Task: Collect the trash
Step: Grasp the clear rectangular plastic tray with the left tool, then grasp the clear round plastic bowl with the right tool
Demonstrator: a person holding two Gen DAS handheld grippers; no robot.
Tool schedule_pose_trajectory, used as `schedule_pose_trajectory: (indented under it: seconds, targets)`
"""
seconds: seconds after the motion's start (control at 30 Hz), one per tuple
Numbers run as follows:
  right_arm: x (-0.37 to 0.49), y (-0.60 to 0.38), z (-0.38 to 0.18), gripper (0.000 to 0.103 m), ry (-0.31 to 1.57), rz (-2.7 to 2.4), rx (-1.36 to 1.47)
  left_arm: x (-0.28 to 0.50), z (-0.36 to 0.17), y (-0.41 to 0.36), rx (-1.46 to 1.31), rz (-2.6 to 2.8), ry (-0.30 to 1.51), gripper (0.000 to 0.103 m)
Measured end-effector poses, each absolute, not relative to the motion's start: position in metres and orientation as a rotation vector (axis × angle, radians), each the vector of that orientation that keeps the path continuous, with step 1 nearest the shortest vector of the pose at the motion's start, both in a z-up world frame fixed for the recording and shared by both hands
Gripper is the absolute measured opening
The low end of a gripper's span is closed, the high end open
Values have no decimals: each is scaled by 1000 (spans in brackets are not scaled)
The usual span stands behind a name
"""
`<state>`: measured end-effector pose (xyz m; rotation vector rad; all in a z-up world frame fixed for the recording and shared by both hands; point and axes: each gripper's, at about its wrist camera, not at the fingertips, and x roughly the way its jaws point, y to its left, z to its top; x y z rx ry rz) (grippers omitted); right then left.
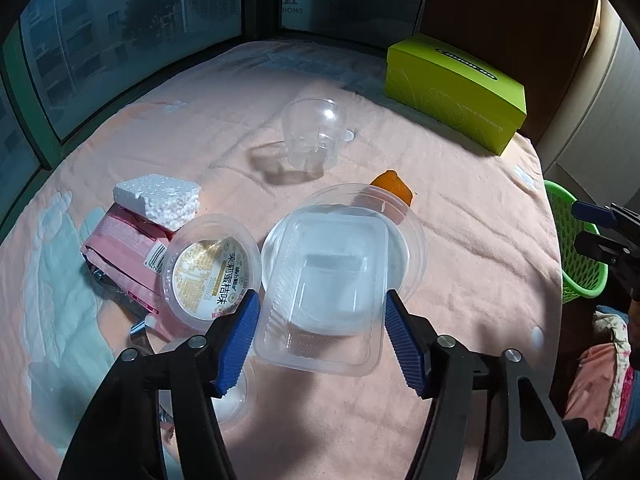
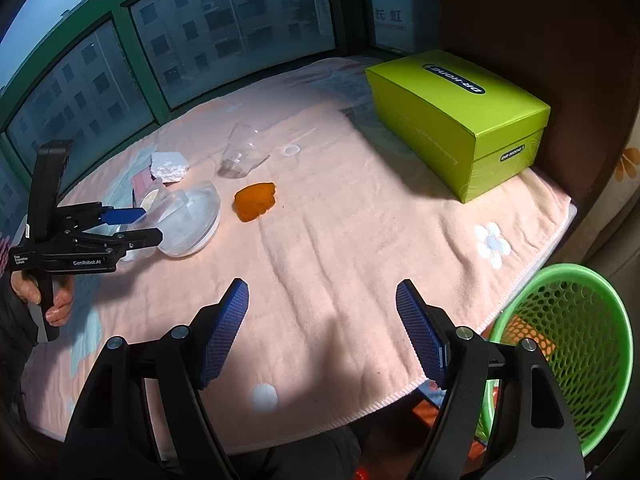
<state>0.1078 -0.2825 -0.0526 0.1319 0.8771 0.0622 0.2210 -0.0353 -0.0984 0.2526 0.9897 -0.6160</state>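
1. A pink fleece blanket [image 2: 340, 260] covers a window ledge. Everything below is placed against the lime-green box [image 2: 452, 120] at its far right corner.
2. A green mesh basket [image 2: 592, 344] stands off the blanket's edge, nearer the viewer than the box and below it.
3. Well left of the box, a round clear bowl [image 1: 408, 236] lies on the blanket.
4. A clear tray [image 1: 320, 280], rectangular and ribbed, rests on that bowl, tipped toward the viewer.
5. The left gripper [image 1: 320, 298], gripped by a person's hand [image 2: 56, 300], has its blue pads narrowed onto the tray's two side edges, clasping it.
6. The right gripper [image 2: 322, 285] hangs over bare blanket, nearer than the box, with its jaws wide and nothing between them.
7. Farthest left of the box, a pink packet [image 1: 120, 256] lies flat.
8. A round tub [image 1: 212, 276] with a printed lid leans on the packet, just beside the tray, crowding the left pad.
9. A clear cup [image 1: 312, 132] lies on its side between the tray and the box.
10. A white foam block [image 1: 160, 200] sits on the packet's far end.
11. An orange scrap [image 1: 394, 186] lies just behind the bowl, on its box side.
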Motion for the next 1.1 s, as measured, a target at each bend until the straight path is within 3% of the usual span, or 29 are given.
schedule_pose_trajectory:
  seconds: [0.3,0.67,1.1]
  targets:
    - [121,-264,-51,77,887,125,98,207,-74,-15,180,-571,925,58]
    - [161,-201,-54,93,882,290,-45,188,-35,37,59,-466,863,58]
    - [213,-139,-88,98,927,364,-263,180,-40,66,-4,-426,880,58]
